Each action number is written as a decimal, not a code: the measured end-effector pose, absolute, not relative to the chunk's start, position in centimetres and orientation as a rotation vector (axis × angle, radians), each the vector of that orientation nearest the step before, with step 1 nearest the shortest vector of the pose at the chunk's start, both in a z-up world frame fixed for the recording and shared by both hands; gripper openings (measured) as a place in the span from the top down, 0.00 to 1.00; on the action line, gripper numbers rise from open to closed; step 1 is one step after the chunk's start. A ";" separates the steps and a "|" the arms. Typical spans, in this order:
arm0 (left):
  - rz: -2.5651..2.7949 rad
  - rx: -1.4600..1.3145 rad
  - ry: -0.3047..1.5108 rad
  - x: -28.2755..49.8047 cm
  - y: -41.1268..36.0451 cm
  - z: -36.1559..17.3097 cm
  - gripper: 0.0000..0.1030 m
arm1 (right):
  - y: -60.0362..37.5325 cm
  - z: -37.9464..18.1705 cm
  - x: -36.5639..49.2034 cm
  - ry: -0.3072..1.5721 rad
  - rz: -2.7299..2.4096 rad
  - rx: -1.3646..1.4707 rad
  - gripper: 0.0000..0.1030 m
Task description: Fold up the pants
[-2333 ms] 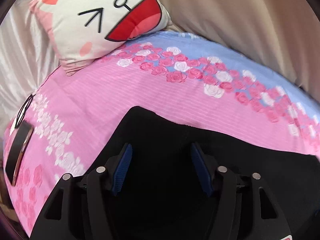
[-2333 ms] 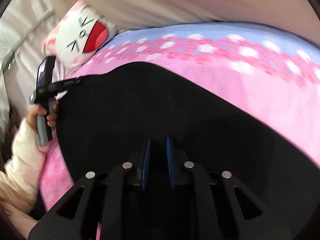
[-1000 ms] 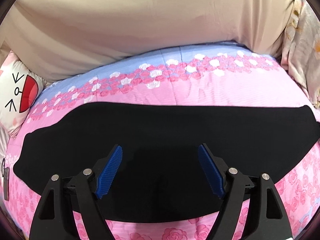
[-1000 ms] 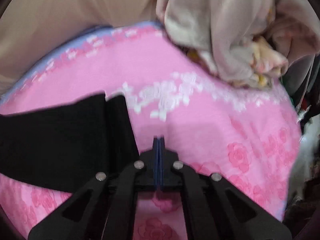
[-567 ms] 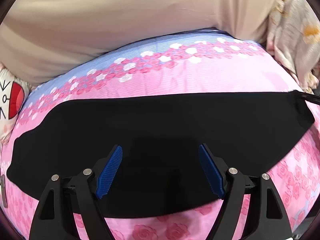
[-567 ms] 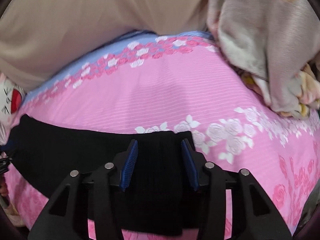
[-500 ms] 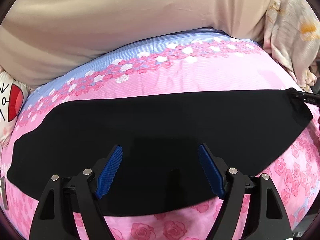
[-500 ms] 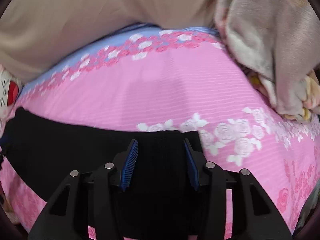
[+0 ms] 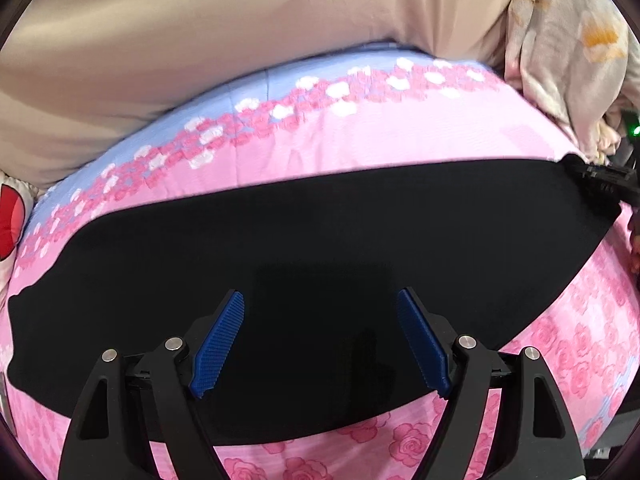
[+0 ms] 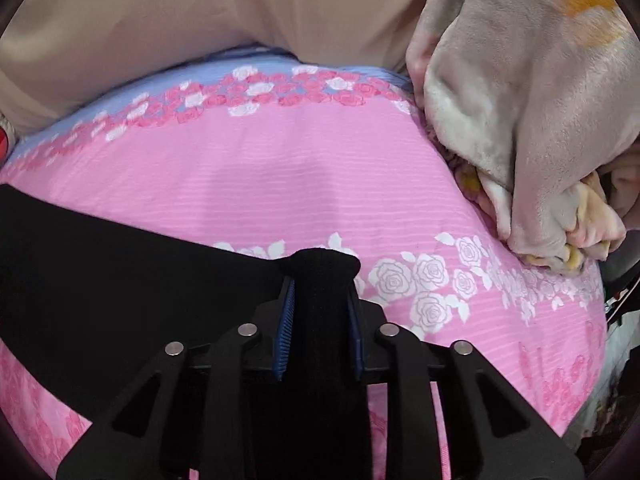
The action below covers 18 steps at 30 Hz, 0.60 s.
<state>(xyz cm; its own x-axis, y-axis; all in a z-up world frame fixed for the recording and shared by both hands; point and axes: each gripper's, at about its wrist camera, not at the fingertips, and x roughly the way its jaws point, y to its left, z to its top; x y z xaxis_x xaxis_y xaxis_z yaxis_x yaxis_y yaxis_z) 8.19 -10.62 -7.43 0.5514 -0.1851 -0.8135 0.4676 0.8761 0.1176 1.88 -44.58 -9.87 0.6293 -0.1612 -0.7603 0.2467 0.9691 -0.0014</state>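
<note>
Now that the right gripper (image 10: 318,330), its jaws just closed, pinches the right end of the pants (image 9: 320,248) lying across the bed (image 9: 360,144), that end can be lifted for folding, while the left gripper (image 9: 320,336) hovers spread over their middle.

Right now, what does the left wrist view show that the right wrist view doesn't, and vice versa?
Left wrist only: the long black fabric pants laid across end to end, the open left tool over their middle, and the right tool at their far right end.

Right wrist only: the right tool's blue pads, which have just been closing, pinching a bunched black cuff.

Both: the pink rose-print bedsheet, the beige fleece blanket.
</note>
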 end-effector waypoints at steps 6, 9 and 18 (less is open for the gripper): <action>-0.370 0.331 0.947 8.5 -9.4 -8.9 0.26 | -44.6 -5.8 -3.7 0.712 -0.221 0.266 0.70; -0.367 0.326 0.972 8.7 -9.1 -9.9 0.26 | -43.2 -8.2 -2.9 0.809 -0.122 0.307 0.72; -0.224 0.234 0.911 9.6 -1.6 -8.1 0.25 | -40.4 -7.6 -2.5 0.810 -0.153 0.326 0.72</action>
<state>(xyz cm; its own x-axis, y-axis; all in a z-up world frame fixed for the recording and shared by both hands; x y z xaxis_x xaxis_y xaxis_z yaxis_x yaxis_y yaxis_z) 9.61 -1.65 -8.07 0.5934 -0.0921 -0.7996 0.2891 0.9515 0.1050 -2.51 -40.37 -7.56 0.6822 -0.0104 -0.7311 0.2575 0.9393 0.2269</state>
